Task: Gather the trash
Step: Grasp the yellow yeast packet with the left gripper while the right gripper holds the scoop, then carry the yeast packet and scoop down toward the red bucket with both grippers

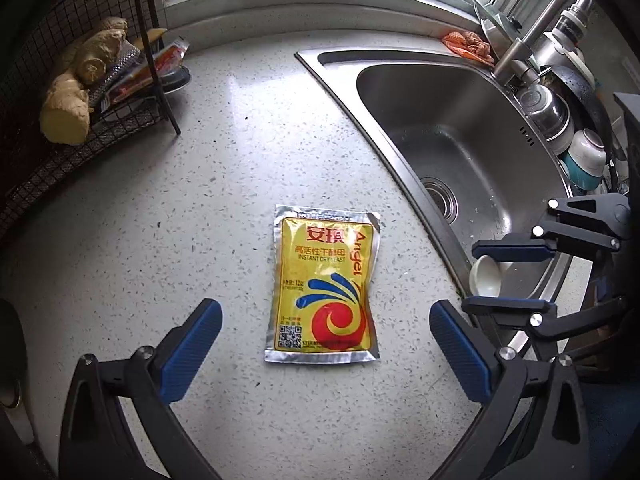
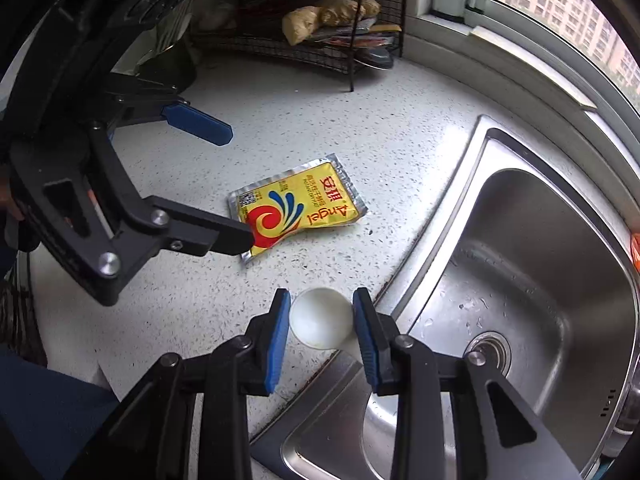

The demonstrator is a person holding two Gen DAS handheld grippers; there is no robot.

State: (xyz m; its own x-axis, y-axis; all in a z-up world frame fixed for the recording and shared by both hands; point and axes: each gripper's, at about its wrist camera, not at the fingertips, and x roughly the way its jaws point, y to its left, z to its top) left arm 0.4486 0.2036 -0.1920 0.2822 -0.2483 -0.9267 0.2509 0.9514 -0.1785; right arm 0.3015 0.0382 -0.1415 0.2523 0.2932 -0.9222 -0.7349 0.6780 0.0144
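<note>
With the right gripper (image 2: 321,322) pinching a round white eggshell (image 2: 320,320) at lower centre, squeezing could crush it, while the spread left gripper (image 1: 326,338) may slide off the flat yellow foil yeast packet (image 1: 324,284).

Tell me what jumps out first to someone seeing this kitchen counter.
The bright yellow foil yeast packet lies flat on the speckled countertop, between the open left gripper's blue pads. Beside the stainless steel sink, the right gripper is shut on a white eggshell.
</note>
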